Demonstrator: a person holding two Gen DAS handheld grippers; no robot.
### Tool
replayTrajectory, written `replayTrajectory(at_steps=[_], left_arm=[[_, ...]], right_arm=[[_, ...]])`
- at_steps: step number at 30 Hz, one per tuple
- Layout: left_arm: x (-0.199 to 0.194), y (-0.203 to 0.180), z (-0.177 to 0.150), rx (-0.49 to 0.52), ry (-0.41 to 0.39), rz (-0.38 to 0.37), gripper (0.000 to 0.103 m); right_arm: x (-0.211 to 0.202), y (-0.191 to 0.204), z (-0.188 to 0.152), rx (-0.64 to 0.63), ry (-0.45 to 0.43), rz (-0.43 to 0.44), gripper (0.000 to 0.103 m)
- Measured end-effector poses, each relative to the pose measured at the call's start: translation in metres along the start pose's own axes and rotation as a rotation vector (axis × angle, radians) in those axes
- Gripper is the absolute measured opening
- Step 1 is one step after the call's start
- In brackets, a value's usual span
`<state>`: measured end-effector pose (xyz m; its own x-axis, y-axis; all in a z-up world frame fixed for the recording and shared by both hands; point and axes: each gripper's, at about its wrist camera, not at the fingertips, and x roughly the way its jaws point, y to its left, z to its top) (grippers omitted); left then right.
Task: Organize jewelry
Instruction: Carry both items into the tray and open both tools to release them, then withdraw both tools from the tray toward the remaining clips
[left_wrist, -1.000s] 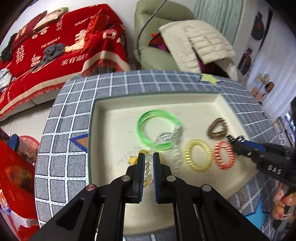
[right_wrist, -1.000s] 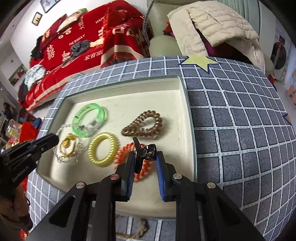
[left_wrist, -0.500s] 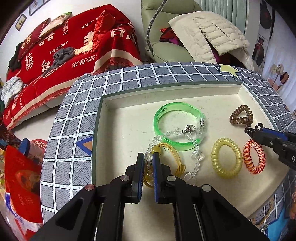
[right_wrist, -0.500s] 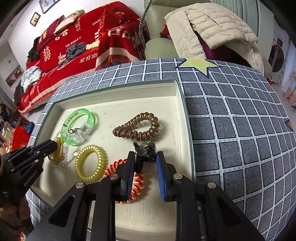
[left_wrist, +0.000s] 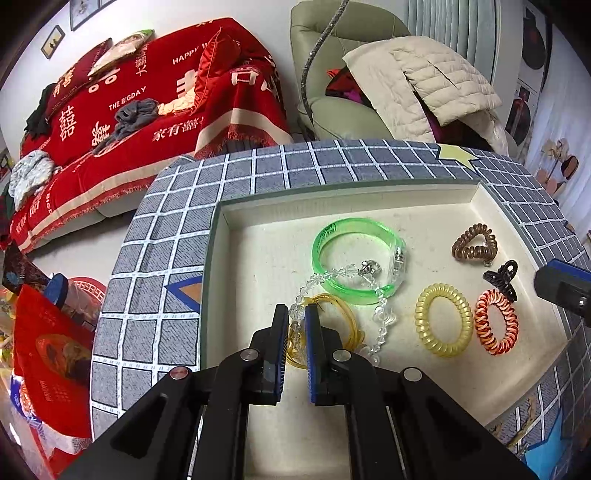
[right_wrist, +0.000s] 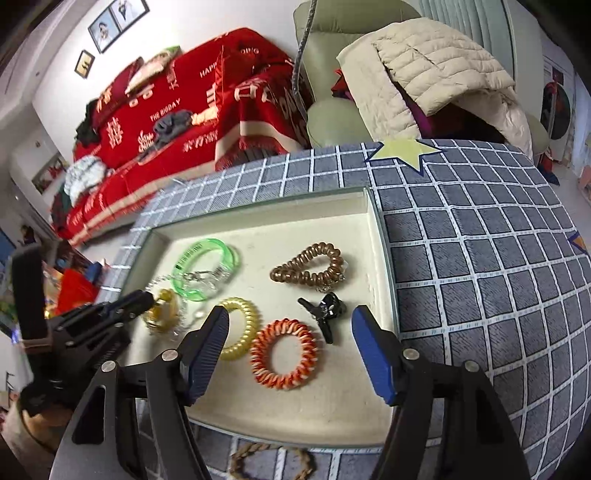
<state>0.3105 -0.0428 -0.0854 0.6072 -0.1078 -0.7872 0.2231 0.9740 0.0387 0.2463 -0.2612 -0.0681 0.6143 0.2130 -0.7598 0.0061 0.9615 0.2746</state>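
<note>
Right wrist: right gripper (right_wrist: 290, 334) now wide, black clip (right_wrist: 325, 310) dropped just ahead; left gripper (left_wrist: 296, 325) still pinching bead bracelet (left_wrist: 341, 280).

Red blanket (left_wrist: 155, 110) with white lettering draped over sofa at left. Pale green armchair (left_wrist: 332, 74) behind, cream quilted jacket (left_wrist: 432, 81) heaped on it. White wall, framed pictures (right_wrist: 105, 22) upper left. Grey grid-pattern cloth (right_wrist: 480, 258) over desk.

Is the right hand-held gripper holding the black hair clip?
No: the right hand-held gripper stands wide open, and the black hair clip lies loose on the tray floor between its spread fingers.
</note>
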Motion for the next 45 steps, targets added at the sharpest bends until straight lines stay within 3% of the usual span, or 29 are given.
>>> replayTrajectory(at_steps=[5, 12, 25, 26, 28, 29, 34, 37, 39, 45], left_arm=[[-0.006, -0.002, 0.002, 0.006, -0.018, -0.008, 0.029], [0.009, -0.004, 0.000, 0.025, 0.036, 0.001, 0.029], [-0.007, -0.001, 0.002, -0.004, -0.012, -0.036, 0.030], [-0.008, -0.001, 0.003, -0.004, -0.014, -0.037, 0.048], [-0.010, -0.001, 0.005, -0.011, -0.016, -0.024, 0.103], [-0.011, -0.001, 0.005, -0.015, -0.051, -0.004, 0.103], [-0.006, -0.005, 0.006, -0.002, -0.063, 0.004, 0.103], [-0.007, -0.005, 0.003, 0.001, -0.073, 0.009, 0.103], [-0.007, -0.004, 0.000, -0.005, -0.073, 0.007, 0.103], [-0.017, 0.000, -0.006, -0.010, -0.084, 0.014, 0.103]], right_arm=[[-0.006, 0.002, -0.002, -0.001, -0.008, 0.011, 0.073], [-0.011, 0.001, -0.008, 0.008, 0.001, 0.019, 0.073], [-0.019, 0.000, -0.013, 0.016, -0.012, 0.040, 0.073], [-0.019, 0.000, -0.014, 0.018, -0.014, 0.043, 0.073], [-0.020, 0.000, -0.014, 0.017, -0.015, 0.041, 0.074], [-0.021, 0.000, -0.015, 0.015, -0.015, 0.040, 0.075], [-0.022, 0.001, -0.016, 0.019, -0.020, 0.036, 0.076], [-0.030, 0.000, -0.017, 0.026, -0.050, 0.037, 0.087], [-0.038, 0.001, -0.019, 0.024, -0.095, 0.041, 0.103], [-0.057, 0.010, -0.026, -0.001, -0.161, 0.053, 0.103]])
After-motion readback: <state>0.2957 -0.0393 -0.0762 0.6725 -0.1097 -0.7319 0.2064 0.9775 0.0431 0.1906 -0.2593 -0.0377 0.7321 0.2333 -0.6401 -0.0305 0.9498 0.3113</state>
